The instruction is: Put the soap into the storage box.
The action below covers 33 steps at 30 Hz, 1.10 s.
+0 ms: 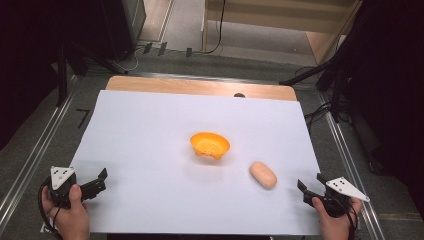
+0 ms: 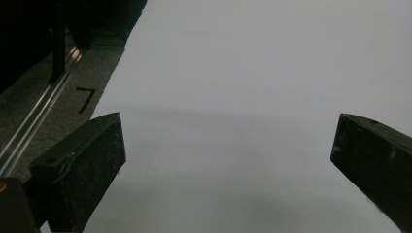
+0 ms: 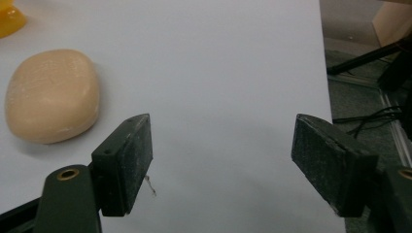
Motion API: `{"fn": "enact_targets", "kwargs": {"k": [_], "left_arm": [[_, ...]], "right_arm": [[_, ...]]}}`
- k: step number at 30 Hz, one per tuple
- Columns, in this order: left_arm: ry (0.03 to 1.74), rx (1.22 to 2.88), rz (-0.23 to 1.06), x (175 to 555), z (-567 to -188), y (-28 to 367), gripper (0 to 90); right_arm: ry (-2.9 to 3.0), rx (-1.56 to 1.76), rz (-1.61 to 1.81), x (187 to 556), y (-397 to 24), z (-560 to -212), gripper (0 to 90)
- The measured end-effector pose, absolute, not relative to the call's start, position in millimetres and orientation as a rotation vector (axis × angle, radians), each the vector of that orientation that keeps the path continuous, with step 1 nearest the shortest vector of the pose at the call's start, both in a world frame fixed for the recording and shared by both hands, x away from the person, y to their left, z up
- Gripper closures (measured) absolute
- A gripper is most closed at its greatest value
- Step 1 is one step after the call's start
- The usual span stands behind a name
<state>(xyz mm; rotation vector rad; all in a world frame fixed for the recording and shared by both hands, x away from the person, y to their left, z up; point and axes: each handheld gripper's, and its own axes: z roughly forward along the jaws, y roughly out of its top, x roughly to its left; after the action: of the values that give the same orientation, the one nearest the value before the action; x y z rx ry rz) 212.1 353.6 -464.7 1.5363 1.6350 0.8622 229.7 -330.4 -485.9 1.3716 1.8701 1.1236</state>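
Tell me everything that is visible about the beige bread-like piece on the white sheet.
The beige piece is a smooth rounded oval loaf, matte, maybe foam or plastic, whole and unmarked. It lies flat on the white sheet, apart from the orange bowl and nearer the person. Nothing grips it; the right gripper is open beside it, not touching.

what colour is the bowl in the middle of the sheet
The bowl is bright orange, a shade yellower on its inside. The high view shows it best.
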Motion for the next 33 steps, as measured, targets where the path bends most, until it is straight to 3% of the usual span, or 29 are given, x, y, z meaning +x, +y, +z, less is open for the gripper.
{"fn": "enact_targets", "kwargs": {"k": [12, 15, 19, 21, 23, 29, 33], "left_arm": [[1.636, 1.558, 0.866, 212.6, -464.7, 352.6, 0.0], [1.635, 1.558, 0.861, 212.6, -464.6, 353.0, 0.0], [1.622, 1.552, 0.863, 211.5, -464.6, 352.9, 0.0], [1.623, 1.556, 0.867, 211.9, -464.7, 352.3, 0.0], [1.618, 1.561, 0.869, 211.9, -464.7, 352.0, 0.0], [1.613, 1.559, 0.870, 211.4, -464.7, 352.1, 0.0], [1.611, 1.574, 0.886, 211.6, -464.7, 350.3, 0.0]], "right_arm": [[1.888, 1.314, 1.168, 227.5, -327.6, -477.5, 32.2], [1.910, 1.277, 1.192, 228.3, -326.8, -471.9, 44.1], [1.972, 1.200, 1.170, 228.9, -322.0, -460.3, 44.3], [1.972, 1.174, 1.130, 227.3, -320.4, -454.6, 49.1], [2.032, 1.204, 1.120, 228.0, -320.5, -451.4, 49.1], [2.172, 1.228, 1.123, 232.1, -314.5, -442.0, 32.5], [2.241, 1.242, 1.035, 239.7, -309.3, -436.9, 26.7]]}}
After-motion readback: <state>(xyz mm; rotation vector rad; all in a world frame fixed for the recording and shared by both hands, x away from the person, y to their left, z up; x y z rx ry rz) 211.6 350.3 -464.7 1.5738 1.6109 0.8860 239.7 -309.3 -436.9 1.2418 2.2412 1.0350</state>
